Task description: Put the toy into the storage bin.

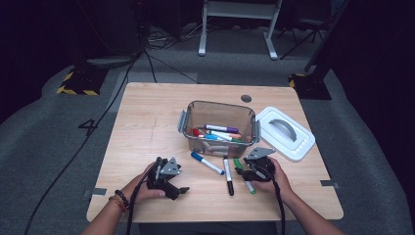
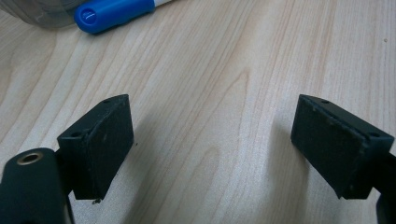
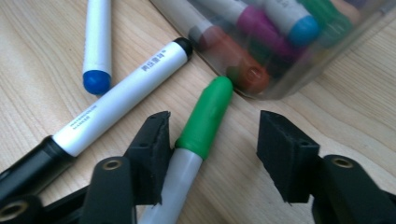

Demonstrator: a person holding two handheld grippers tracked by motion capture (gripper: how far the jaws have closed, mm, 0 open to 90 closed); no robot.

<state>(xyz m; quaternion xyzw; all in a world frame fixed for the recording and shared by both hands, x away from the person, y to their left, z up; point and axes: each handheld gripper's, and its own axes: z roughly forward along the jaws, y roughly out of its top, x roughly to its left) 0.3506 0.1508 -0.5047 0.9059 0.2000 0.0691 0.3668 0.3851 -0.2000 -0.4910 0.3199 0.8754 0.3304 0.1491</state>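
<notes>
A green-capped marker lies on the wooden table between the jaws of my right gripper. One pad is close against its barrel and the other stands well off it, so the gripper is open. In the high view the right gripper points left over the green marker, just in front of a clear bin that holds several markers. My left gripper rests low over bare wood, open and holding nothing. A blue marker cap lies beyond it.
A black-capped marker and a blue-capped marker lie loose in front of the bin. The bin's white lid with a grey handle rests to its right. The left gripper sits near the table's front edge.
</notes>
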